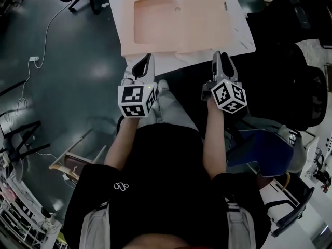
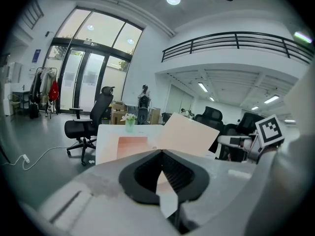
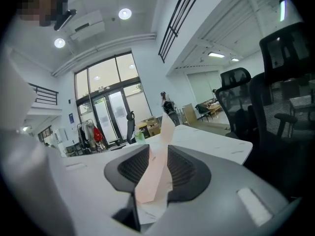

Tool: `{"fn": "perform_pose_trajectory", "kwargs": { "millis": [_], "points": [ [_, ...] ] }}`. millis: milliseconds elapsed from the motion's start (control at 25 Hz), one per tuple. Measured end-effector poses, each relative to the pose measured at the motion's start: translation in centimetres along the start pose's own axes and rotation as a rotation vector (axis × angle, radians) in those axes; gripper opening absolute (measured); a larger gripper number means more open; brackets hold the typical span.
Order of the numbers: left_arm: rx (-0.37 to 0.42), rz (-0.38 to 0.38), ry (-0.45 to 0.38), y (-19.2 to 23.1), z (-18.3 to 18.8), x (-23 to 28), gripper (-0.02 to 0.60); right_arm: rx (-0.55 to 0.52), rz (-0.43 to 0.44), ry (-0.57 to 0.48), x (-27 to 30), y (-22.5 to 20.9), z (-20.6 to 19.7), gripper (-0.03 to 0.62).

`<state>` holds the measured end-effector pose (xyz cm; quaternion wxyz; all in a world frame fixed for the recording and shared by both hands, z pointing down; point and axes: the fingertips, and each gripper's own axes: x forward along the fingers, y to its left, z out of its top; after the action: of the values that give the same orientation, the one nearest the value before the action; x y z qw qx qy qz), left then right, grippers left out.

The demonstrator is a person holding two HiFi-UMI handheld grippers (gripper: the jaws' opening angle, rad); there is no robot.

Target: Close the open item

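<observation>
As the closed left claw (image 1: 150,55) and parted, empty right claw (image 1: 222,54) hovered by the open box (image 1: 155,19), closing seemed unstarted; the next move likely meant tipping its raised lid (image 1: 207,19) over.

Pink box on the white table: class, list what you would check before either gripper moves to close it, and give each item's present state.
1. The pink box needs closing: ok. Its lid is raised and tilts away from the base.
2. The base is clear, so nothing will be trapped: ok. Its recess looks empty in the head view.
3. The right gripper is ready: ok. Its jaws are apart with nothing pressed between them.
4. The left gripper is ready: not ok. Its jaws are together and empty.
5. The grippers have contact with the lid: cannot tell. Both sit at the near edge of the white table.
</observation>
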<state>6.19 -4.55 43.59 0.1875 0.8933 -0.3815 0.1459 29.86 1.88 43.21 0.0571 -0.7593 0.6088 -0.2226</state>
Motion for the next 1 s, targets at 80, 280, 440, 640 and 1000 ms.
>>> {"fn": "perform_pose_trajectory", "kwargs": {
  "millis": [80,280,440,640,1000],
  "points": [
    [0.002,0.002,0.005,0.2,0.5,0.9,0.000,0.013,-0.012,-0.005,1.2,-1.1,0.5,0.120],
    [-0.009,0.013,0.031,0.6,0.2,3.1,0.000,0.043,0.005,-0.012,3.1,-2.3,0.9,0.130],
    [-0.003,0.011,0.041,0.5,0.3,4.4,0.001,0.061,0.042,-0.027,4.1,-2.0,1.2,0.122],
    [0.007,0.019,0.047,0.2,0.8,5.4,0.000,0.039,0.084,-0.047,4.6,-0.9,1.7,0.082],
    [-0.006,0.106,0.040,2.3,1.1,5.0,0.001,-0.115,0.181,-0.047,5.1,2.4,2.7,0.035]
  ]
}}
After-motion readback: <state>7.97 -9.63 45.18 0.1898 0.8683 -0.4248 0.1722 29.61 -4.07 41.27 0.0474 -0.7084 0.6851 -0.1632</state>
